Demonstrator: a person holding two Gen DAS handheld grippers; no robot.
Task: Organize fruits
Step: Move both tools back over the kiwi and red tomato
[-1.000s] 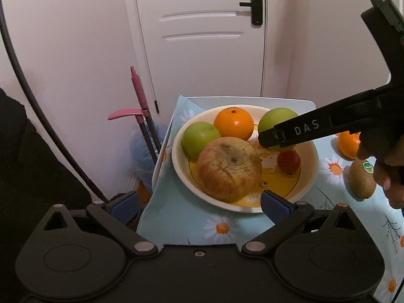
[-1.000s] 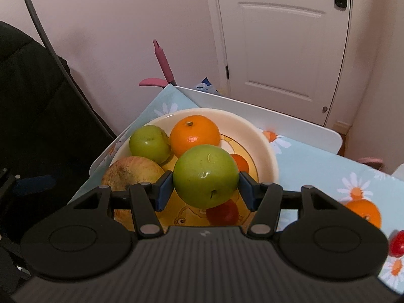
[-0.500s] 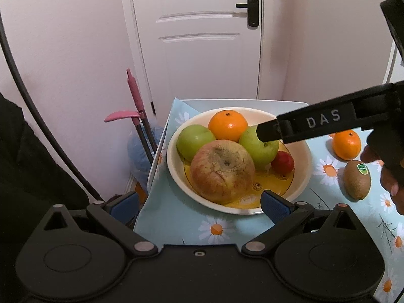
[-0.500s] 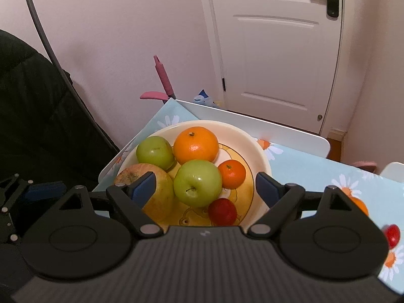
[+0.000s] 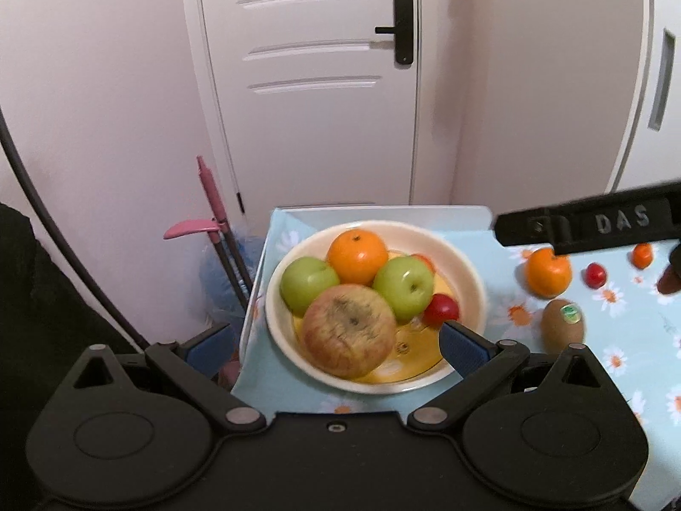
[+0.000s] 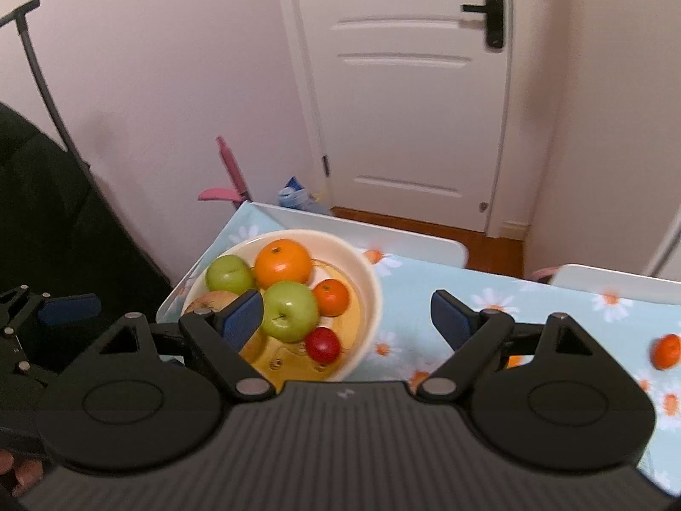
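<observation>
A cream bowl (image 5: 468, 272) (image 6: 370, 281) on the daisy tablecloth holds a big reddish apple (image 5: 349, 330), two green apples (image 5: 404, 287) (image 5: 304, 283), an orange (image 5: 357, 255), a small mandarin (image 6: 331, 296) and a red cherry tomato (image 5: 442, 310). My left gripper (image 5: 336, 343) is open and empty, low in front of the bowl. My right gripper (image 6: 347, 319) is open and empty, raised above the bowl's right side. Its arm (image 5: 596, 223) crosses the left wrist view at right.
On the cloth right of the bowl lie an orange (image 5: 547, 274), a kiwi (image 5: 562, 325), a small red tomato (image 5: 596, 274) and a mandarin (image 5: 642, 254) (image 6: 666, 351). A pink-handled broom (image 5: 213, 208) leans at the table's left end. A white door stands behind.
My right gripper opened, left the green apple in the bowl, then rose and drew back to the right. The left gripper pulled back a little.
</observation>
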